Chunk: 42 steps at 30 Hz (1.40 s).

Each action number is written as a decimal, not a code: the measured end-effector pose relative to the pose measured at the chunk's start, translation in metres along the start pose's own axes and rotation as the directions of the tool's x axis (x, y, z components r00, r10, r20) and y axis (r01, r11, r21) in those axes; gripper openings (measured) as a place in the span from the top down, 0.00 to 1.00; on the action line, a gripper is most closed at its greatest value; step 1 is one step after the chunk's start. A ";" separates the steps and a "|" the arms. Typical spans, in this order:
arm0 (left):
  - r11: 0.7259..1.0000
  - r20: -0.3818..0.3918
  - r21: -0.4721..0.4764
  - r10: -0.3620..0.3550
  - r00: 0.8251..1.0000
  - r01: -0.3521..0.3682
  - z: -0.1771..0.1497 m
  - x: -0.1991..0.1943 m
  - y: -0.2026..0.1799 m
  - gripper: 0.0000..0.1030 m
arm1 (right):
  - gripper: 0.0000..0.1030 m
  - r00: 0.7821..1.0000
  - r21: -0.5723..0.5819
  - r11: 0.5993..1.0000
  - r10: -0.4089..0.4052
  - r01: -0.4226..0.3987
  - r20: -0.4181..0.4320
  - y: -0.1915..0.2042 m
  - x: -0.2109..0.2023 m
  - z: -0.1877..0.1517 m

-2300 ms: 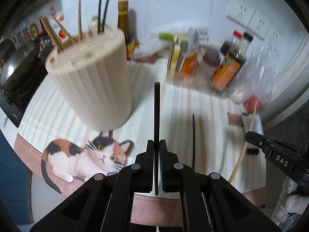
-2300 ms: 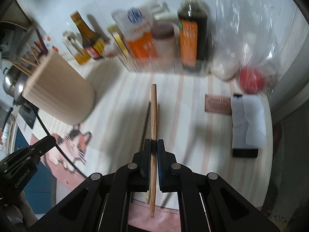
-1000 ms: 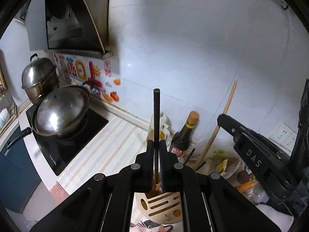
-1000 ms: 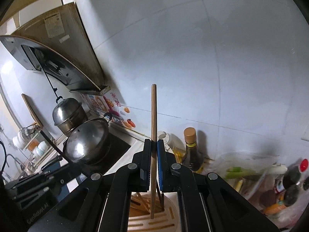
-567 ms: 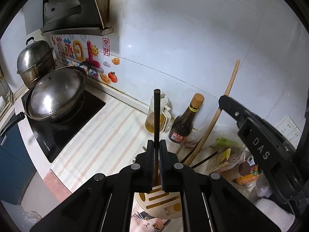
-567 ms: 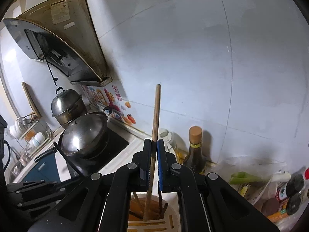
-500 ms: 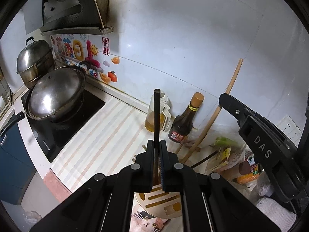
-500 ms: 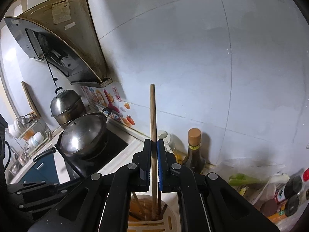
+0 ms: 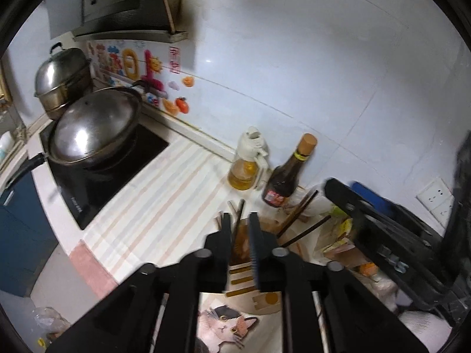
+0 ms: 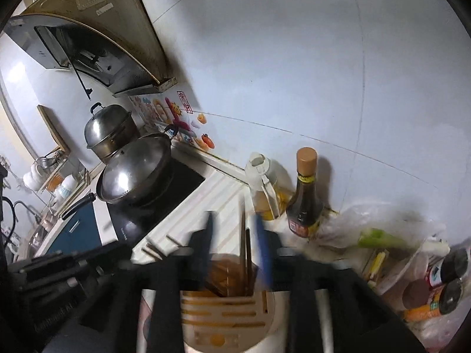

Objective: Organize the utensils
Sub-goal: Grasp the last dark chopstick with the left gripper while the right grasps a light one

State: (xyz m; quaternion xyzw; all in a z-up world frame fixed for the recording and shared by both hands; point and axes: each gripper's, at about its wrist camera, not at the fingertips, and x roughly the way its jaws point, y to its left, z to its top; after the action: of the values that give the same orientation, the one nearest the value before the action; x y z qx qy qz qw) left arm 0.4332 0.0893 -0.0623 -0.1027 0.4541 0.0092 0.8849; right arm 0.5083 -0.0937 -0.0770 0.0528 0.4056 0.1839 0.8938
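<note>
Both grippers hover right above the cream utensil holder [image 10: 229,320], which also shows in the left wrist view [image 9: 250,288]. Several chopsticks [image 10: 244,253] stand in its round well, wooden and dark ones [image 9: 240,211]. My left gripper [image 9: 240,220] is open and empty, with the chopsticks' tips showing between its fingers. My right gripper [image 10: 235,223] is open and empty over the same well; its blue-padded finger [image 10: 263,250] is blurred. The right gripper's body [image 9: 382,229] shows at the right of the left wrist view.
A lidded wok [image 9: 94,126] sits on a black induction hob [image 9: 97,170] at left, a steel steamer pot [image 9: 61,79] behind it. An oil dispenser [image 9: 247,161] and dark sauce bottle [image 9: 285,173] stand by the wall. Bags and bottles [image 10: 435,273] crowd the right.
Both grippers have opened. The dark chopstick has left the left gripper and the wooden chopstick has left the right one. Both have dropped into the holder's well.
</note>
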 end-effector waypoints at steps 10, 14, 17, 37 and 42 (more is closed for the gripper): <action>0.988 0.121 0.008 0.154 0.981 -0.156 -0.038 -0.026 0.017 0.00 | 0.05 0.989 0.085 0.985 -0.149 0.147 0.018 -0.032 -0.058 -0.042; 0.983 0.116 0.022 0.181 0.977 -0.184 -0.062 -0.018 0.021 0.00 | 0.00 0.973 0.158 0.964 -0.224 0.214 0.046 -0.058 -0.085 -0.073; 0.984 0.087 0.035 0.169 0.982 -0.172 -0.088 -0.009 0.019 0.00 | 0.00 0.952 0.208 0.935 -0.303 0.288 0.047 -0.081 -0.102 -0.104; 0.910 -0.205 0.379 0.263 0.943 -0.171 -0.268 0.149 -0.064 0.00 | 0.57 0.803 0.258 0.848 -0.280 0.464 -0.526 -0.198 0.014 -0.322; 0.900 -0.228 0.413 0.249 0.941 -0.138 -0.277 0.157 -0.081 0.00 | 0.92 0.768 0.217 0.839 -0.313 0.499 -0.558 -0.193 0.024 -0.339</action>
State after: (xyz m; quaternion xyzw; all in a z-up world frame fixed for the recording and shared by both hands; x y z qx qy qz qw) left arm 0.3125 -0.0543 -0.3316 0.1219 0.5733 -0.0073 0.8102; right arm 0.3256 -0.2824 -0.3672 0.0722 0.6509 -0.0860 0.7508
